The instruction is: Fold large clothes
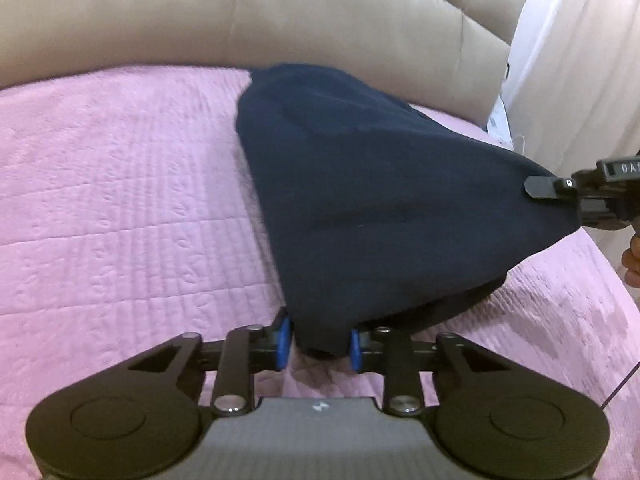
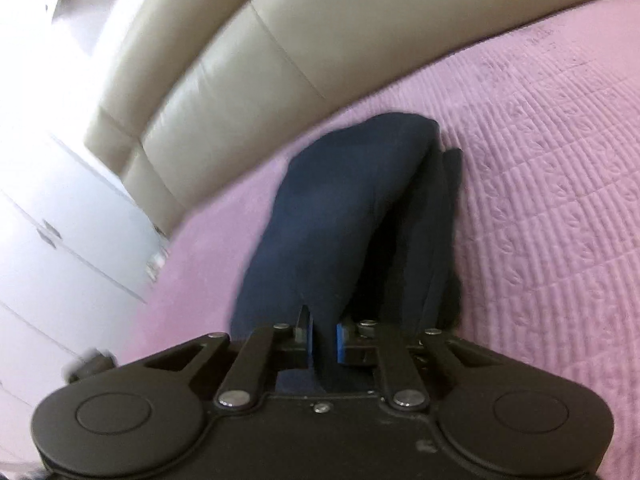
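A dark navy garment [image 1: 380, 200] lies partly lifted over a pink quilted bedspread [image 1: 120, 220]. My left gripper [image 1: 318, 346] has its blue pads wide apart, with a corner of the cloth hanging between them; the pads do not press it. My right gripper [image 2: 323, 344] is shut on another edge of the garment [image 2: 344, 216], which hangs in folds ahead of it. The right gripper also shows in the left wrist view [image 1: 540, 188] at the far right, holding the cloth's edge raised.
A beige padded headboard [image 1: 280, 20] runs along the far side of the bed. White drawers [image 2: 60, 240] stand to the left of the bed in the right wrist view. A hand [image 1: 632, 256] shows at the right edge.
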`<action>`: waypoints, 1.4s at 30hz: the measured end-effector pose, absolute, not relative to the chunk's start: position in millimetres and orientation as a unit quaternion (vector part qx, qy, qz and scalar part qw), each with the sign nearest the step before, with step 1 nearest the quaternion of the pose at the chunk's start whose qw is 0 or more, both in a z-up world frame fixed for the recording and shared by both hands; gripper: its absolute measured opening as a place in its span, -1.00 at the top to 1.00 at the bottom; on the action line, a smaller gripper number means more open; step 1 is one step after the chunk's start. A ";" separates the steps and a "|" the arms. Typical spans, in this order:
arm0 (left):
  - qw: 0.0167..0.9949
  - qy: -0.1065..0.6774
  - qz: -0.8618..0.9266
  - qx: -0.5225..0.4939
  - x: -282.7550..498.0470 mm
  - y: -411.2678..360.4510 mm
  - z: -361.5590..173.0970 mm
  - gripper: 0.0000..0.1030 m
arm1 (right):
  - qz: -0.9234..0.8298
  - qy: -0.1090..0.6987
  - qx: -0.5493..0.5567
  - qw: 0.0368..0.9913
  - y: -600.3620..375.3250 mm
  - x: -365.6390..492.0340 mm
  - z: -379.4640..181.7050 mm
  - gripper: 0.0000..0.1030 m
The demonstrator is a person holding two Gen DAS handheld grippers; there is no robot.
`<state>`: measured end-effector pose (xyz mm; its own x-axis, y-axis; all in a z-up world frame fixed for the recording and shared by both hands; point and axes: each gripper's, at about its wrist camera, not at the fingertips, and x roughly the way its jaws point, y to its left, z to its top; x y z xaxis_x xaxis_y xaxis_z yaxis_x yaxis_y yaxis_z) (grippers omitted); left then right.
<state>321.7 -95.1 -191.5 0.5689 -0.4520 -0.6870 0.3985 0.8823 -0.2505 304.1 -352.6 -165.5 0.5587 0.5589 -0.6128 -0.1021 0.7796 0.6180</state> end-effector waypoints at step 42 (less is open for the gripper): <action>0.705 0.565 -0.338 -0.265 548.0 -110.3 -234.7 -0.73 | 0.278 0.516 0.298 0.754 -355.2 484.5 -234.9 -0.77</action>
